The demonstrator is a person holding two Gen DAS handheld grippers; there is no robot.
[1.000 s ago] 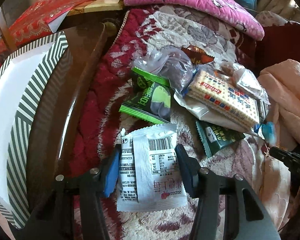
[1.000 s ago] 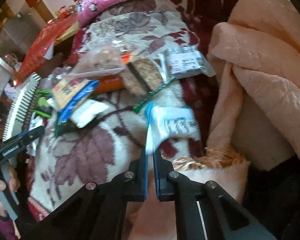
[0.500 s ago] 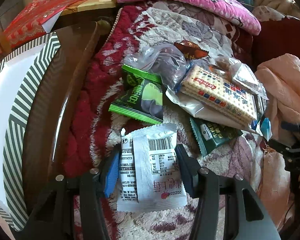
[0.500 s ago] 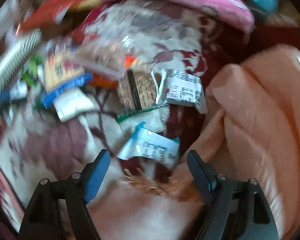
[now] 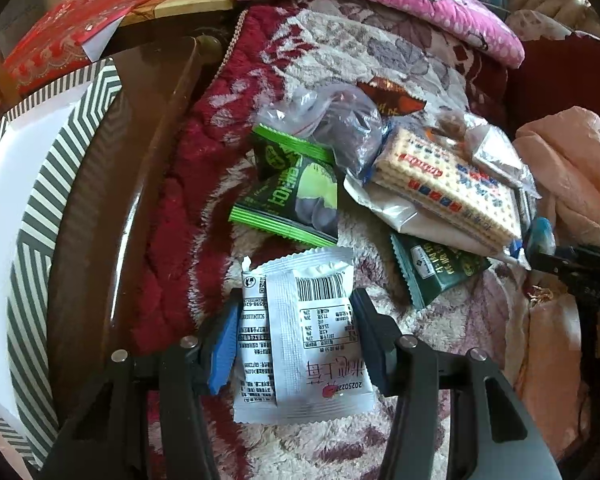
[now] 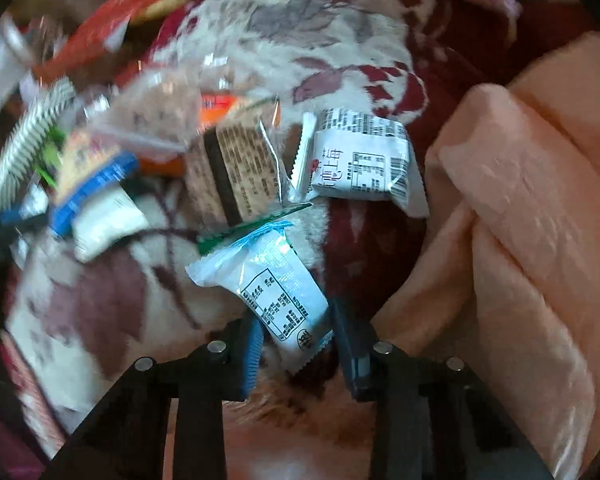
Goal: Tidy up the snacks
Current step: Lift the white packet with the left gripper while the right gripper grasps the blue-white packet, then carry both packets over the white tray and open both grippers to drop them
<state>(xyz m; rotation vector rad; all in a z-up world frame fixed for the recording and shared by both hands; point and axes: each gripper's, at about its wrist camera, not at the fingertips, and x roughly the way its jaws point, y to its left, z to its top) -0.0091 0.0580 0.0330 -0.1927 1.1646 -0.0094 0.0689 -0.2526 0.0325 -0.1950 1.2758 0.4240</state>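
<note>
The left gripper [image 5: 296, 304] is closed on a white packet [image 5: 304, 360], pads against its two long edges, and the packet is held flat just above the rug [image 5: 204, 184]. The right gripper [image 6: 294, 316] has just been closing with a blue packet [image 6: 268, 276] between its jaws; it appears to be pinched only by its lower end, though blur makes the contact hard to judge. The step in hand is judged to be the carrying of both packets out of the pile. The blue packet should be lifted slowly, since so shallow a hold may let the slick wrapper swing or slip; a deeper bite would be safer. The green-edged wrapper [image 6: 256, 228] touching its top should be cleared by a straight lift, so that nothing is dragged along. Beside the rug a striped box [image 5: 40, 200] is seen, probably the place meant for the snacks. The crackers [image 5: 448, 184] and green packets [image 5: 296, 200] are left heaped beyond.
</note>
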